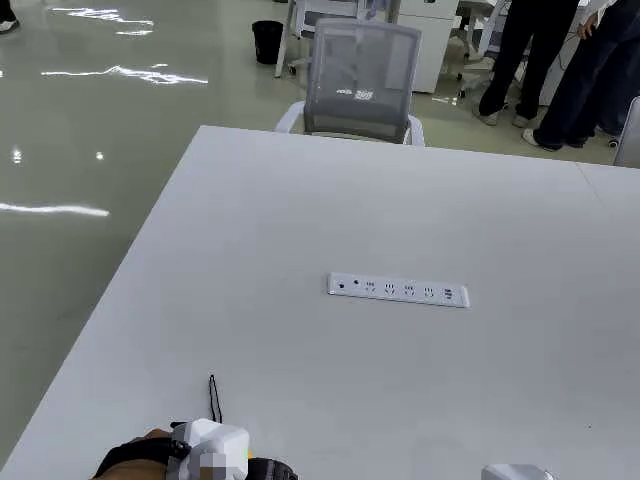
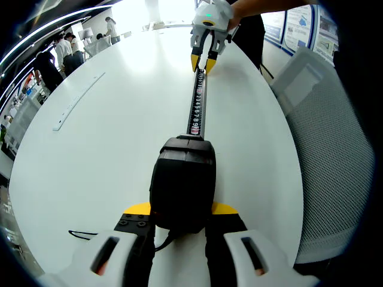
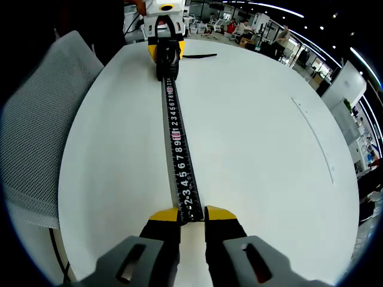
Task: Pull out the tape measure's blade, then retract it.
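Left gripper (image 2: 181, 210): clamped on the tape measure case (image 2: 182, 179).
Right gripper (image 3: 191, 214): clamped on end of blade (image 3: 175, 137).
Blade: stretched along table (image 3: 257, 131).

A white worktop (image 1: 300, 220) takes up most of the head view, with a white power strip (image 1: 398, 290) set flat into it just right of centre. A thin black cable (image 1: 213, 397) lies on it near the lower left edge. At the far edge, top centre, a grey mesh-backed office chair (image 1: 360, 80) is pushed in. A black bin (image 1: 267, 40) stands on the glossy floor (image 1: 90, 150) to the chair's left. People in dark trousers (image 1: 560, 70) stand at the upper right. In the left gripper view, a second mesh chair (image 2: 329, 155) sits at the right, against the worktop's edge.
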`<state>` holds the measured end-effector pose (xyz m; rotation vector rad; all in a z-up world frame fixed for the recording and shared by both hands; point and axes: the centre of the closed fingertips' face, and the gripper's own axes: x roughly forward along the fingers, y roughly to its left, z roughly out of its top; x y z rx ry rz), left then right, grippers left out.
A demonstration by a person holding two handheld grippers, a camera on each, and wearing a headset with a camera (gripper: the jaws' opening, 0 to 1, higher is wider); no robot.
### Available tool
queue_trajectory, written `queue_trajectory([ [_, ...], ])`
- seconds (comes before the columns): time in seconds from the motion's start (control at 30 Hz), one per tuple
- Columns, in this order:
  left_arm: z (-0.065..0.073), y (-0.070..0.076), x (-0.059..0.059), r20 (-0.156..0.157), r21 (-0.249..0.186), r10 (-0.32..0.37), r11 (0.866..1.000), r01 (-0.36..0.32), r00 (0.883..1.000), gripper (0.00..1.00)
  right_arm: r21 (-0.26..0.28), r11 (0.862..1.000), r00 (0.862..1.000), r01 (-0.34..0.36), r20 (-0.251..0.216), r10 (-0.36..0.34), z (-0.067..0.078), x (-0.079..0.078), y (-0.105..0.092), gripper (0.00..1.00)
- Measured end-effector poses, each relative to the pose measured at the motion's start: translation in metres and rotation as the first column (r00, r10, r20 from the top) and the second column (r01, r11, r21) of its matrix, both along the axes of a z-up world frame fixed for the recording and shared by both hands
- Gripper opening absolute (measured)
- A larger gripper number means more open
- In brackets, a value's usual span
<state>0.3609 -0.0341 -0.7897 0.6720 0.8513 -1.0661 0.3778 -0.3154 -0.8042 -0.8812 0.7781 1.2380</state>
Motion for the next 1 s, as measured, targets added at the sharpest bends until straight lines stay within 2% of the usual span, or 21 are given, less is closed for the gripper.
queue_trajectory([
  [0.33,-0.0005,0.0008,-0.0002,0.007,0.007,0.006,1.0,-0.006,1.0,0.28,0.028,0.999,0.999,0.029,0.021,-0.03,0.0012,0.0013,0.0003,0.15],
  [0.53,-0.0014,0.0014,0.0,0.014,0.018,0.009,1.0,-0.009,1.0,0.28,0.033,0.997,0.998,0.066,0.004,-0.066,0.001,0.002,0.0012,0.15],
  [0.8,-0.0024,0.0021,-0.0005,0.012,0.023,0.023,0.999,-0.024,1.0,0.29,0.038,0.996,0.997,0.075,0.005,-0.075,0.0007,0.0024,0.0006,0.16],
  [1.0,-0.0058,0.0017,-0.0008,0.008,0.035,0.03,0.999,-0.03,1.0,0.29,0.053,0.99,0.991,0.133,-0.003,-0.133,-0.0006,0.0047,0.0012,0.17],
])
